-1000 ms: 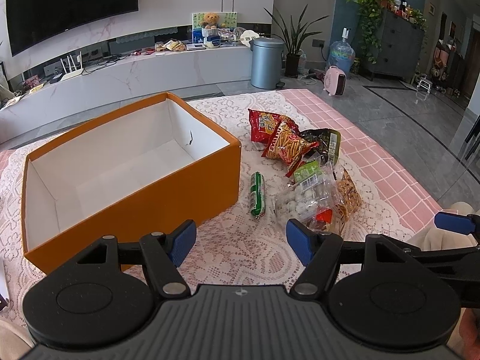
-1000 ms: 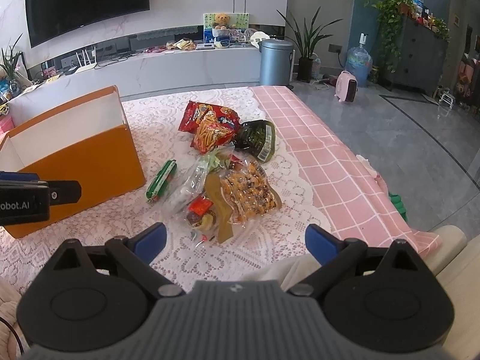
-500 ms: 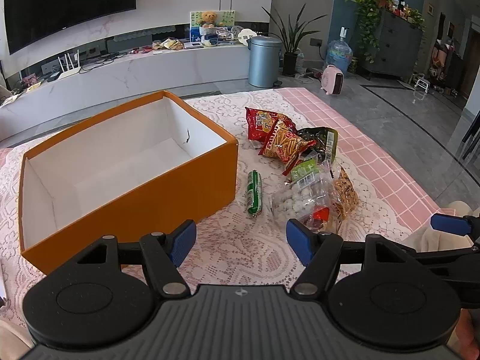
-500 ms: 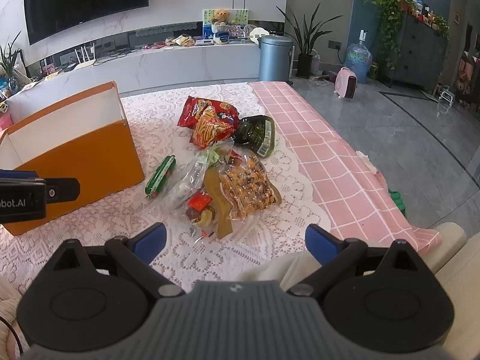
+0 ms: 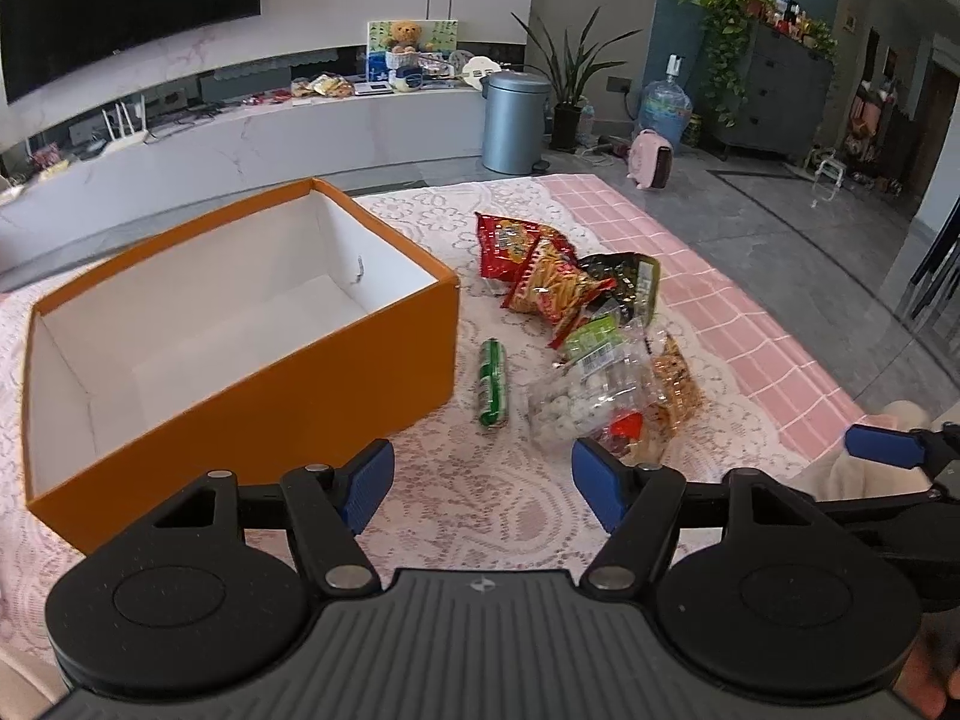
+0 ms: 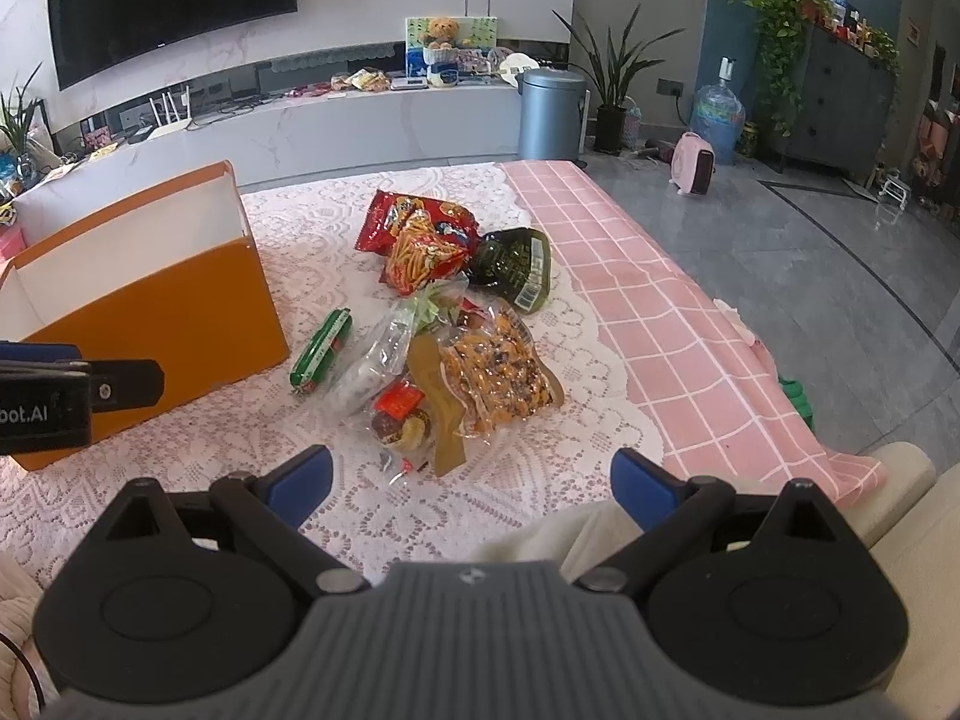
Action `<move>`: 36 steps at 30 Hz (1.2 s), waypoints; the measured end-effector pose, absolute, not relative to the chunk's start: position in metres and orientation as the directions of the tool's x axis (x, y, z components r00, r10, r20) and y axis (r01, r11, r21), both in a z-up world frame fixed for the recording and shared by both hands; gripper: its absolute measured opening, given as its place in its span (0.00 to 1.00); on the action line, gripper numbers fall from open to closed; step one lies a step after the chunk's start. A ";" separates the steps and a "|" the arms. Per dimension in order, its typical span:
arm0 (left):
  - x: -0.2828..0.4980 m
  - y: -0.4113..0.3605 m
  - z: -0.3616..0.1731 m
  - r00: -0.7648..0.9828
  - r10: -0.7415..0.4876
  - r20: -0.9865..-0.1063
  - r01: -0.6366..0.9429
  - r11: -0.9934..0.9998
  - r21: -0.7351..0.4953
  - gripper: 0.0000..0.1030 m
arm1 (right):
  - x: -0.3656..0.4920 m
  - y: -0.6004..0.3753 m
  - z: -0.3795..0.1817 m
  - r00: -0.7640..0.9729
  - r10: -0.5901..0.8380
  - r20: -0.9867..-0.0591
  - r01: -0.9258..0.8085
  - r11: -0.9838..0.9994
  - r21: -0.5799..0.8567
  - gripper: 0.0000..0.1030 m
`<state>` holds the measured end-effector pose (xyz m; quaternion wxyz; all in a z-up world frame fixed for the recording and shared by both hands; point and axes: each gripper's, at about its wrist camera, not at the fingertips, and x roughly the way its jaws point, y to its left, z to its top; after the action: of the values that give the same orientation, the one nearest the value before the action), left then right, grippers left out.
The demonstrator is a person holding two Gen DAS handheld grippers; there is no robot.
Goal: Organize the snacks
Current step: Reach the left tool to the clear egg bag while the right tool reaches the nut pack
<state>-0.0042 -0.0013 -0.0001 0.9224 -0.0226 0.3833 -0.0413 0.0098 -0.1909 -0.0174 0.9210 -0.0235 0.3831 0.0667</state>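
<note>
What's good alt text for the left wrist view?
Open left gripper hovers above a lace tablecloth, facing an empty orange box on the left. Right of the box lie a green tube snack and a pile of snack bags.

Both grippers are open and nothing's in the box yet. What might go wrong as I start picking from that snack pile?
1. The bags overlap: the clear candy bag lies partly under the peanut bag, so lifting one may drag the other.
2. The green tube lies close beside the orange box; the left gripper might bump the box wall.
3. The lace cloth could snag on a fingertip.
</note>
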 end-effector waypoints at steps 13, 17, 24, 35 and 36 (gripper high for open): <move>0.014 -0.008 -0.004 0.674 -0.235 -0.700 0.210 0.970 -0.123 0.57 | 0.032 -0.197 -0.025 0.670 0.149 -0.728 -0.170 0.984 0.046 0.65; 0.023 -0.020 -0.011 0.665 -0.252 -0.703 0.292 0.954 -0.065 0.64 | 0.049 -0.210 -0.031 0.636 0.155 -0.756 -0.127 0.987 0.096 0.65; 0.041 -0.042 -0.029 0.664 -0.256 -0.702 0.391 0.920 0.035 0.66 | 0.076 -0.226 -0.042 0.624 0.124 -0.772 -0.102 0.992 0.077 0.84; 0.075 -0.064 -0.062 0.623 -0.280 -0.731 0.476 0.876 0.070 0.68 | 0.114 -0.220 -0.063 0.556 0.128 -0.822 -0.142 0.988 0.058 0.85; 0.077 -0.065 -0.063 0.622 -0.284 -0.729 0.477 0.876 0.066 0.68 | 0.118 -0.223 -0.065 0.553 0.128 -0.823 -0.125 0.990 0.070 0.85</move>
<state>0.0769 -0.0645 -0.0633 0.8915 0.1275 0.3785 -0.2136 0.1175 -0.2229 -0.0649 0.8812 0.0017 0.4673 0.0718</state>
